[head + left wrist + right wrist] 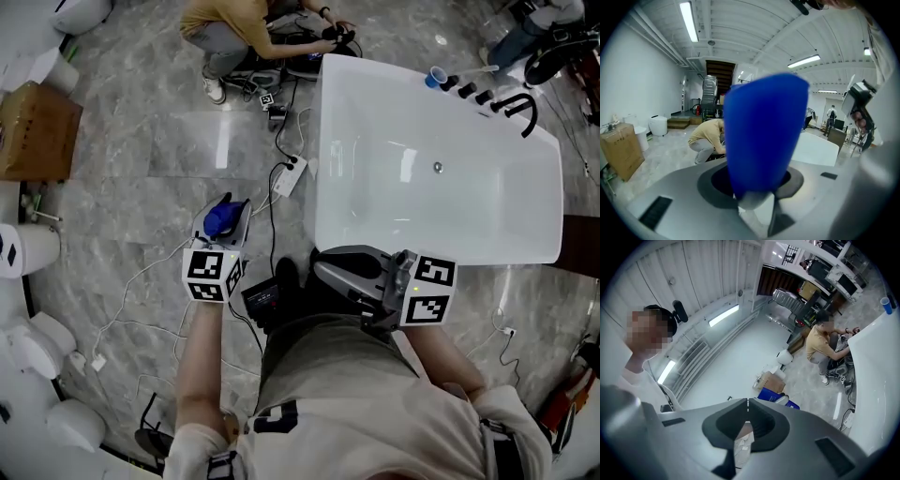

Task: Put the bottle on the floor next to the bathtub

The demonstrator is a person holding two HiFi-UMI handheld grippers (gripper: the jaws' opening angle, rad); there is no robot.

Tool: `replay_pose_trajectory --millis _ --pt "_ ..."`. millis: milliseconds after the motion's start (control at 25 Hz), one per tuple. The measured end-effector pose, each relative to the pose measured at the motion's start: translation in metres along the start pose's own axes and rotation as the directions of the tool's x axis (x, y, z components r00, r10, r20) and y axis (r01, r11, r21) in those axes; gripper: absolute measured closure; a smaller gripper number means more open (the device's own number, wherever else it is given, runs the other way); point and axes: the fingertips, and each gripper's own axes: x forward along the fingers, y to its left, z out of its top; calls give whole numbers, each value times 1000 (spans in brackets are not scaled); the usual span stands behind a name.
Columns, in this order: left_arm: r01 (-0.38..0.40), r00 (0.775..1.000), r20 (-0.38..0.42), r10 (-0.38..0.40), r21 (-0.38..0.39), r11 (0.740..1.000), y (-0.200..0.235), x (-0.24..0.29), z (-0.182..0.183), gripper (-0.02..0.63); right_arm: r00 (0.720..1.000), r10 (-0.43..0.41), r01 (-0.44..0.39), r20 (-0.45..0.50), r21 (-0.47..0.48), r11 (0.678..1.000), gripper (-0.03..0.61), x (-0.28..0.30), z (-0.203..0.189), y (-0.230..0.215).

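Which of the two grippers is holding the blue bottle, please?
The left gripper: its fingers clamp the blue bottle, whereas the right gripper has its fingers shut together, empty.

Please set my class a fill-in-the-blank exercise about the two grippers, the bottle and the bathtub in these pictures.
The left gripper is shut on a ___ bottle.
The right gripper is shut and holds ___.
The blue cup stands on the rim of the ___ bathtub.
Missing words: blue; nothing; white.
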Motion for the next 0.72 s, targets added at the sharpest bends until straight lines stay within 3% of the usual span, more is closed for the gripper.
replay_pose_trajectory --millis 440,560,720 --pt "13 993 -114 -12 3 1000 -2 75 -61 416 998 43 -39 -53 75 996 549 9 -12 -63" --pt "12 992 -124 -14 -18 1000 12 93 -84 416 1000 -12 12 -15 43 999 549 26 -15 -82" --pt "32 992 -123 -39 -55 998 30 115 -125 416 987 -159 160 23 -97 982 549 57 -37 -113"
